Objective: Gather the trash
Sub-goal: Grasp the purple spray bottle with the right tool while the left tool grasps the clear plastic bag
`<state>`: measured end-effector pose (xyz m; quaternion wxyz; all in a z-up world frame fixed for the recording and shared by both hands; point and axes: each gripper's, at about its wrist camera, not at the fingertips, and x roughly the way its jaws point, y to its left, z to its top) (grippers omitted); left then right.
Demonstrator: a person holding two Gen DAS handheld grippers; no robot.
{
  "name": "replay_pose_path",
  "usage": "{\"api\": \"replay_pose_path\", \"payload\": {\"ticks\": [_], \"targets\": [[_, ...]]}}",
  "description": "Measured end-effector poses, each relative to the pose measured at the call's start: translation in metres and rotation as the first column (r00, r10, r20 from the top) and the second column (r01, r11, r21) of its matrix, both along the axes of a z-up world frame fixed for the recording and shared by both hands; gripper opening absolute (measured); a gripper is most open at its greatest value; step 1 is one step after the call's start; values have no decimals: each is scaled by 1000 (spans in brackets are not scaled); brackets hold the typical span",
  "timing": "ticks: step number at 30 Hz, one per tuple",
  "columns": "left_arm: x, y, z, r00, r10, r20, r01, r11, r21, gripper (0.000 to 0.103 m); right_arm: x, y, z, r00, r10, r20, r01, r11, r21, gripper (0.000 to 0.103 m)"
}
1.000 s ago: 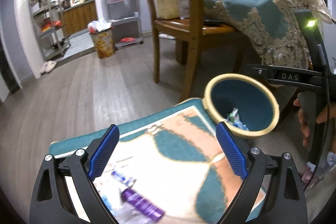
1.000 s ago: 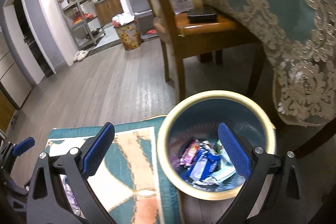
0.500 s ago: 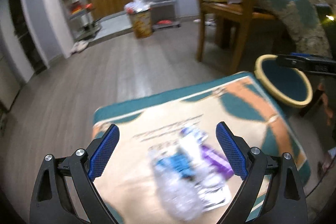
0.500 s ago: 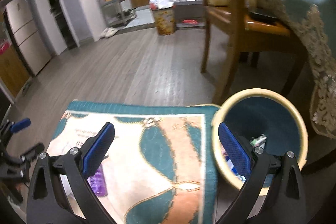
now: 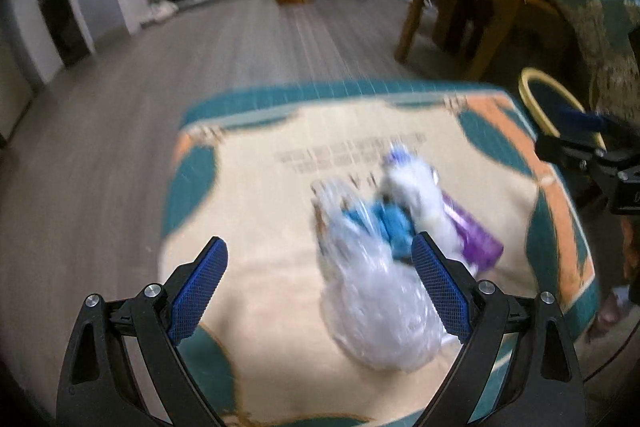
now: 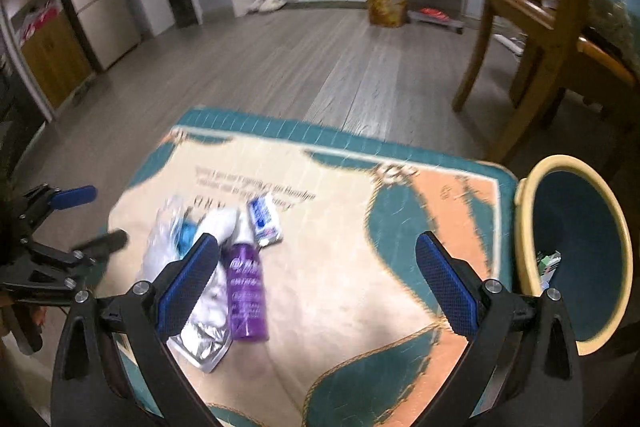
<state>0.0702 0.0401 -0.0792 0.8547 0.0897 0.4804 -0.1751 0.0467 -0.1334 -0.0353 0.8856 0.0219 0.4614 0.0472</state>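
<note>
Now you're between pickups: both jaws apart, empty. Left gripper (image 5: 318, 281) hovers over the clear plastic bag (image 5: 372, 303) in the rug's (image 6: 360, 267) litter pile; bin (image 6: 576, 251) sits alongside. Next: lower, straddle the bag, close.

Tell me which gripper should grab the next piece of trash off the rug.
Probably the left gripper: it is open right over the clear plastic bag. The right gripper, also open, sits between the pile and the bin, nearer the purple bottle.
</note>
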Motion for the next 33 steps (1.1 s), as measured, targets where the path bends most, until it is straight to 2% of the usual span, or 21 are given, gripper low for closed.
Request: {"api": "replay_pose_path", "payload": {"ticks": [1, 3, 4, 5, 9, 11, 14, 16, 21, 23, 26, 33], "targets": [[-1, -2, -8, 999, -18, -28, 19, 1000, 10, 91, 1, 2, -4, 1000, 7, -12, -7, 1000, -9, 97], [-2, -6, -19, 995, -54, -81, 55, 998, 11, 76, 2, 2, -6, 1000, 13, -21, -13, 1000, -9, 97], [-1, -6, -23, 992, -64, -108, 65, 998, 7, 65, 2, 2, -7, 1000, 13, -20, -13, 1000, -2, 97], [-1, -7, -26, 989, -72, -127, 72, 997, 1, 60, 2, 1, -8, 1000, 13, -21, -13, 1000, 10, 97], [-3, -14, -30, 985, -98, -143, 98, 995, -12, 47, 4, 0, -13, 999, 14, -46, -13, 999, 32, 97], [-2, -14, -31, 982, -97, -159, 95, 995, -19, 33, 5, 2, -17, 998, 21, -67, -17, 998, 53, 97], [-1, -15, -28, 983, -93, -158, 92, 996, -16, 21, 5, 7, -25, 994, 40, -98, -31, 995, 92, 95], [1, -16, -20, 987, -89, -137, 86, 996, -28, 16, 4, 12, -30, 992, 52, -114, -40, 994, 106, 89], [4, -11, 10, 998, -43, -36, 41, 998, -52, 15, 4, 32, -45, 981, 102, -163, -83, 990, 118, 68], [4, -10, 24, 999, -42, 10, 43, 998, -56, 14, 4, 40, -50, 977, 124, -175, -106, 988, 107, 54], [7, -9, 31, 999, -29, 18, 31, 996, -79, 15, 4, 49, -58, 969, 152, -196, -134, 986, 101, 39], [10, -11, 28, 999, -36, 6, 37, 997, -71, 15, 7, 57, -73, 960, 161, -231, -144, 985, 91, 37]]}}
